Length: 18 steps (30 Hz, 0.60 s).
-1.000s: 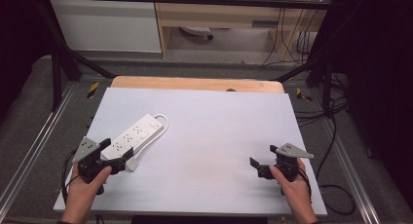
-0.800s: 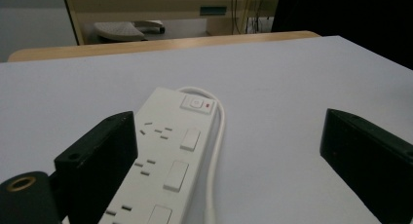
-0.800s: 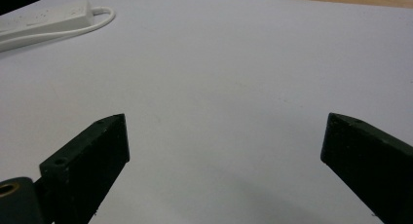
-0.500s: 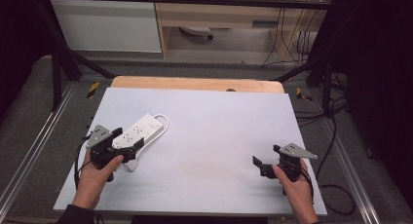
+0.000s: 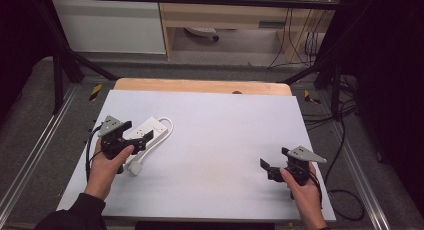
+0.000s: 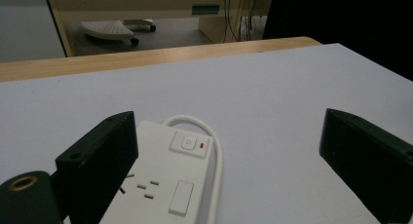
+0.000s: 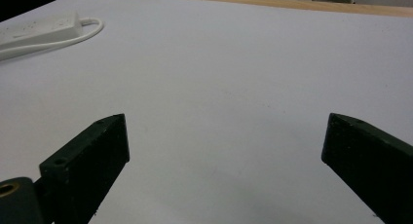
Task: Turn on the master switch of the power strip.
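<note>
A white power strip (image 5: 156, 127) lies on the left part of the white table (image 5: 225, 115), its cable looped beside it and its plug (image 5: 135, 168) toward the near edge. My left gripper (image 5: 137, 132) is open just above the strip. In the left gripper view the power strip (image 6: 168, 177) lies between the jaws of the left gripper (image 6: 234, 156), close against the left jaw, with its switch and a socket showing. My right gripper (image 5: 274, 158) is open near the front right of the table, nothing in it. The right gripper (image 7: 224, 146) faces bare table, with the power strip (image 7: 39, 29) far off.
A wooden strip (image 5: 200, 85) edges the back of the table. Metal rails (image 5: 45, 140) run along both sides. Cables (image 5: 345, 140) trail on the floor at the right. A pale cabinet (image 5: 110, 25) and a desk stand beyond the table.
The left hand has carried its gripper forward and to the right, from beside the power strip to over it. The right gripper has barely shifted.
</note>
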{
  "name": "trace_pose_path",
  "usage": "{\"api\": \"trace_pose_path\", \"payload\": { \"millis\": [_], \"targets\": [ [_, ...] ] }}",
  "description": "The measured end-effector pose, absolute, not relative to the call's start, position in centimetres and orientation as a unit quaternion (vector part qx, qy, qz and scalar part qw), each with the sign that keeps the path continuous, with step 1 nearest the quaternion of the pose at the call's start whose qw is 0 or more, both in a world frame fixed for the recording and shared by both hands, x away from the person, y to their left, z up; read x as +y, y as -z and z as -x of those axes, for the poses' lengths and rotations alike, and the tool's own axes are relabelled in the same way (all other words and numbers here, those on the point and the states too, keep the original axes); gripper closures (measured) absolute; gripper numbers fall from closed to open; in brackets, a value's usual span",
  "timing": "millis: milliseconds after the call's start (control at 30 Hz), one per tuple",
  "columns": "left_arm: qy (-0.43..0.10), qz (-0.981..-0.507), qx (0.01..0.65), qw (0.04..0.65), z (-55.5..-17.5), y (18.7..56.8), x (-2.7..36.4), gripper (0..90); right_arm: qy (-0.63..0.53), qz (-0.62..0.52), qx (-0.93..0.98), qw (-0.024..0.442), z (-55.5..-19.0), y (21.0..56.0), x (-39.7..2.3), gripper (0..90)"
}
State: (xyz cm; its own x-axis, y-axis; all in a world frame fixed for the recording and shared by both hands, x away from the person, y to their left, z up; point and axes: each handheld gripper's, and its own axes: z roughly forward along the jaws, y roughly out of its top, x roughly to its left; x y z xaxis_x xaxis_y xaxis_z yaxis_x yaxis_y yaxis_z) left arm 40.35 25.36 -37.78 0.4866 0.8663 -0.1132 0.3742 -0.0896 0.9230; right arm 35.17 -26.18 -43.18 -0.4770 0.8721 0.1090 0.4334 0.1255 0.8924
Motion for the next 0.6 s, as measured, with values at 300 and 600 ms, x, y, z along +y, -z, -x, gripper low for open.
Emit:
{"api": "trace_pose_path", "payload": {
  "millis": [300, 600],
  "targets": [
    [-0.241, -0.718, 0.446, 0.477, -41.5, 36.7, 24.4, 12.9, -0.474, -0.455, 0.717, 0.231, -35.1, 43.2, -26.1, 4.3],
    [-0.251, -0.714, 0.449, 0.476, -42.8, 36.6, 24.3, 28.0, -0.47, -0.457, 0.718, 0.233, -35.0, 43.2, -26.1, 4.5]
  ]
}}
